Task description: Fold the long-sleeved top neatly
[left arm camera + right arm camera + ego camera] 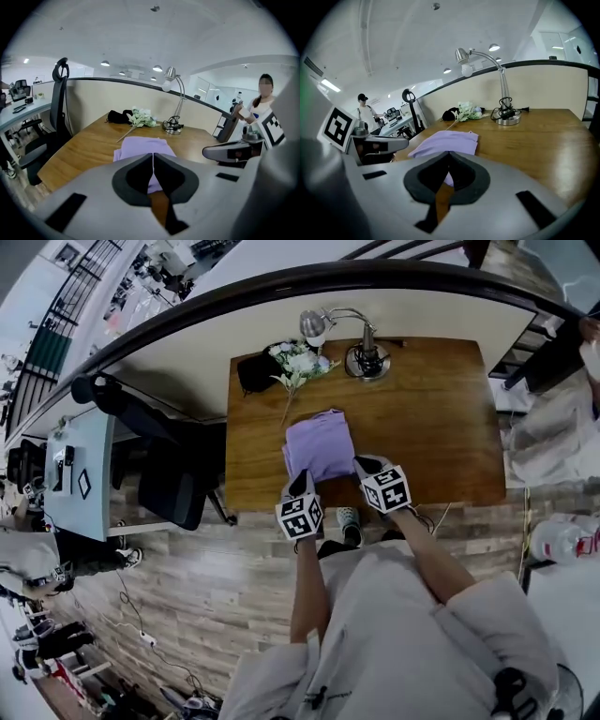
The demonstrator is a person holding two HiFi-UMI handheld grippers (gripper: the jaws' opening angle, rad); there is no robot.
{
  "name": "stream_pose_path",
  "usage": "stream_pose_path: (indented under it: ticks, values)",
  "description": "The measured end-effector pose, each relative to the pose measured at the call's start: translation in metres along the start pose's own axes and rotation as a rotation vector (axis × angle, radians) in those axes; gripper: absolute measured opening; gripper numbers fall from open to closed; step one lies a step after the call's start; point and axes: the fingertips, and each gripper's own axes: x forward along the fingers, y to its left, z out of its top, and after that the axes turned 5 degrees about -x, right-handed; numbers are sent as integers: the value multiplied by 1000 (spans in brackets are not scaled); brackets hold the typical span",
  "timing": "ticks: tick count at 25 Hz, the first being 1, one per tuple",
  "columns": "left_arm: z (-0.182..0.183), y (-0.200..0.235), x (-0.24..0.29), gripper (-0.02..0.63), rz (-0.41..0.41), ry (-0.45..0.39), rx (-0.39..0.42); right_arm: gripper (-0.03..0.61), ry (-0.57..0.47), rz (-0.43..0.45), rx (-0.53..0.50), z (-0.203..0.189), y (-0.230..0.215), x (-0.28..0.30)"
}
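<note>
The lilac long-sleeved top (319, 446) lies folded into a compact rectangle near the front of the wooden table (441, 427). It also shows past the jaws as the top (140, 146) and the top (450, 139). My left gripper (303, 482) hovers at the top's near left corner, jaws shut with nothing between them; its own view shows the left gripper (153, 158) closed. My right gripper (362, 466) is at the near right corner, likewise shut and empty, seen as the right gripper (449, 155) in its own view. Neither touches the cloth.
At the table's back stand a silver desk lamp (364, 357), a bunch of white flowers (300, 362) and a black pouch (253, 371). A black office chair (141, 460) is left of the table. A person (260, 101) stands off to the right.
</note>
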Motion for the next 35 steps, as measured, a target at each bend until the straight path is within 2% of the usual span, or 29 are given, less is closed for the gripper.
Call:
stream_pose_path:
  ticks: [5,9,17,20,26,35]
  values:
    - [-22,-18,-38,25,37,-16,-26,2,-40,56,-18,-11,14,-40]
    - [-40,-36,-64,25,50,-32,-12,2,-55,81,-51,-27,26,-69]
    - [-43,-62,-113,25,46,-126,21,2,-90,110,-155,-47,47,-108]
    - [-50,-71,-121,25,36,-123,46,2,-104,117,-170,-50,47,-118]
    - [-53,-68,-131,25,54,-110,58,2,-129,131,-125,-52,44,-129]
    - [-54,-74,-121,25,38,-94,84,0,-153,152,-142,-46,46,-125]
